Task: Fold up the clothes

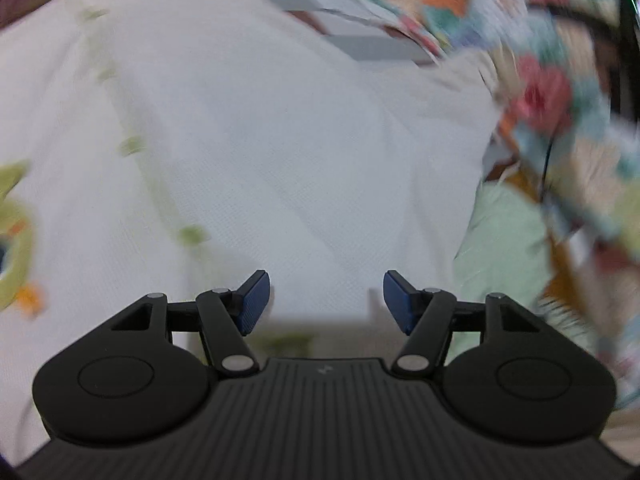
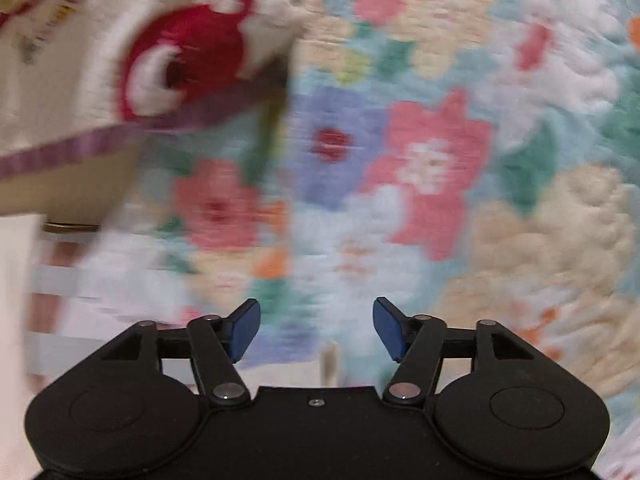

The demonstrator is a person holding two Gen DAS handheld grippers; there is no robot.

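Hovering my left gripper (image 1: 326,300) over the white garment (image 1: 248,140), jaws spread wide, nothing between the pads; it fills the centre and left of the left wrist view, probably spread out so I can pick an edge to fold. My right gripper (image 2: 316,328) is equally wide apart and empty, pointing at the floral quilt (image 2: 420,160) covering most of its view. Count: 2 grippers, 1 white garment, 1 pale green cloth (image 1: 504,248) at lower right, 1 cream cloth with red print (image 2: 188,52) at upper left. Both views are blurred, so contact with fabric is unclear.
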